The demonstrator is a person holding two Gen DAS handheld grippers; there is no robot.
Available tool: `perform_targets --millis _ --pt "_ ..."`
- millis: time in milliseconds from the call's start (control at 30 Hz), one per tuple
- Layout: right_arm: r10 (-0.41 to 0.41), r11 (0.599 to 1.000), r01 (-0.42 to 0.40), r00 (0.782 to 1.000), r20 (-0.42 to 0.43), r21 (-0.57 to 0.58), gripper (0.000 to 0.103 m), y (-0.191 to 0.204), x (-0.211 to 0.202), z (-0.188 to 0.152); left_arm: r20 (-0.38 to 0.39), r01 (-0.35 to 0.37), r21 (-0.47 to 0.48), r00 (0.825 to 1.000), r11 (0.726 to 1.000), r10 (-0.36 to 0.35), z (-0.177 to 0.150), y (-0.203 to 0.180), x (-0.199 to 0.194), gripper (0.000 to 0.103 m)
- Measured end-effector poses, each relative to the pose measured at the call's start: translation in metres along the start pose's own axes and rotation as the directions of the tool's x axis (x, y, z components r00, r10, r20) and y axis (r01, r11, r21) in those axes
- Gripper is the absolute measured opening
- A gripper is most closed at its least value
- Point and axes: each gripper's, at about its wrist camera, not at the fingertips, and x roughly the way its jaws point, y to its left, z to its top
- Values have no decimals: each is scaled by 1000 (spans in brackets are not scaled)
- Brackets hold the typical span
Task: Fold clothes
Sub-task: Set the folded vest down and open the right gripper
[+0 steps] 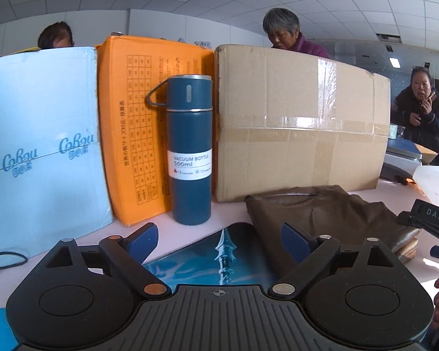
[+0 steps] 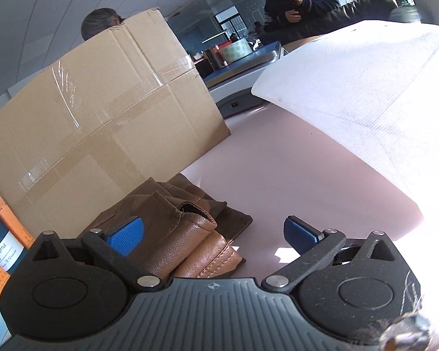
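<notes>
A brown leather-like garment (image 1: 330, 219) lies folded in a compact stack on the pink table, in front of the cardboard box. It also shows in the right wrist view (image 2: 178, 228), with its folded edges toward me. My left gripper (image 1: 222, 239) is open and empty, just left of and before the garment. My right gripper (image 2: 213, 234) is open and empty; its left finger (image 2: 125, 235) is beside the stack, its right finger over bare table. The right gripper's body (image 1: 433, 219) shows at the right edge of the left wrist view.
A blue vacuum bottle (image 1: 190, 149), an orange box (image 1: 137, 122), a light blue package (image 1: 38, 146) and a large cardboard box (image 1: 301, 122) line the back. A blue printed mat (image 1: 213, 263) lies under my left gripper. A white sheet (image 2: 365, 82) rises at right. People stand behind.
</notes>
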Motion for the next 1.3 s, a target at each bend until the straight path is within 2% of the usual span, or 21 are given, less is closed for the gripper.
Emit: perform_targets --millis 100,200,467,633,833,933,967,1033,1133,1233,1300 --pt "-21 999 22 999 30 -37 103 4 -15 -4 1 -20 -21 1000 1000 20 -11 11 -22 94" --pt "-4 995 11 998 68 -103 103 14 -37 -13 4 -36 -46 999 998 36 -21 21 -33 97" --pt "164 940 -122 981 109 -318 103 72 -95 -52 59 -67 -121 996 990 74 -35 48 -48 103" --pt "194 915 -123 969 151 -383 103 96 -105 -73 103 -79 -168 990 983 97 -41 64 -53 103" --pt "202 888 -76 950 237 -453 103 109 -109 -86 131 -100 -146 984 984 120 -43 63 -48 103" --pt "203 863 22 900 387 -505 103 110 -121 -93 145 -111 -135 981 985 131 -44 63 -45 103" --pt "204 863 23 897 391 -505 103 109 -121 -92 155 -115 -133 979 984 135 -44 63 -45 103" --pt "208 865 20 895 394 -501 103 107 -121 -89 200 -132 -119 968 984 154 -45 61 -49 103" --pt "199 873 7 908 369 -488 103 105 -117 -86 255 -154 -87 952 984 172 -46 56 -54 103" --pt "202 874 -9 916 346 -486 103 104 -116 -85 258 -129 -66 956 989 142 -45 54 -55 103" --pt "204 873 -21 923 325 -487 103 103 -116 -85 211 -117 -76 969 990 131 -43 56 -51 103"
